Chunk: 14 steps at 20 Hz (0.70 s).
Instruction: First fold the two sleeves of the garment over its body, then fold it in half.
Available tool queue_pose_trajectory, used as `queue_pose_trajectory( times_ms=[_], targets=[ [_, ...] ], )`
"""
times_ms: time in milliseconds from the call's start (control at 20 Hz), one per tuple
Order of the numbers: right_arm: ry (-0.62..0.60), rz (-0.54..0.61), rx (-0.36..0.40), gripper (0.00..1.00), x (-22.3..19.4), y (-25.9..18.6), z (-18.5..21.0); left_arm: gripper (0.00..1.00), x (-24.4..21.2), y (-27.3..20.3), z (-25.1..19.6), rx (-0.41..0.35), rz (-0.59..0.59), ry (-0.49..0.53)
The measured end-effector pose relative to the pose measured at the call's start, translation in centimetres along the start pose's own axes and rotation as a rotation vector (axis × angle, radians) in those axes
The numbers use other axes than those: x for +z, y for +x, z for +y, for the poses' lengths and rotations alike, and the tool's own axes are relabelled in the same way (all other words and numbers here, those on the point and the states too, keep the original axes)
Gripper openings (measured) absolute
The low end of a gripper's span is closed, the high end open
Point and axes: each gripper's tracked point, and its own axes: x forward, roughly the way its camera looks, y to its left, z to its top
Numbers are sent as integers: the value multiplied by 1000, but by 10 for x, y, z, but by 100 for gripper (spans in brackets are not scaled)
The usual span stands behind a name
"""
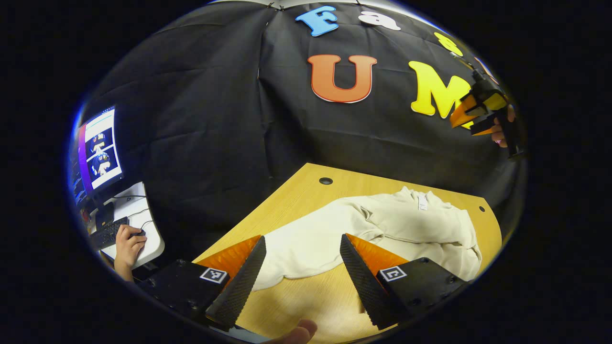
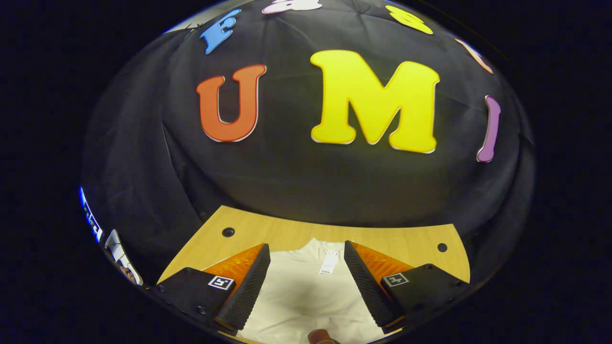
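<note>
The cream garment (image 1: pixel 382 229) sprawls on the worktop (image 1: pixel 296 191), long axis running 8 to 2 o'clock from the left gripper (image 1: pixel 301 282). Right gripper (image 2: pixel 306 291) hovers nearer, over the collar at 12. Both are spread wide, holding nothing.

Recording booth: black cloth wall (image 1: pixel 201 143), monitor (image 1: pixel 98 150), keyboard (image 1: pixel 109 233).

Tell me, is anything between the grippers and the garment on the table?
Nothing visible is. The garment lies alone on the table. The left gripper and the right gripper are both open above it, with only air between their fingers and the cloth.
</note>
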Motion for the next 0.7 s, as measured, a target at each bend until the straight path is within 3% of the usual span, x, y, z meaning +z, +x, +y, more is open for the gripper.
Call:
queue_pose_trajectory(
  times_ms=[450,700],
  targets=[
    [18,-260,-62,96,32,-139,-108,99,-45,16,63,253,136,-122],
    [-18,-385,-178,95,29,-199,-160,99,-82,18,102,392,242,-231]
  ],
)
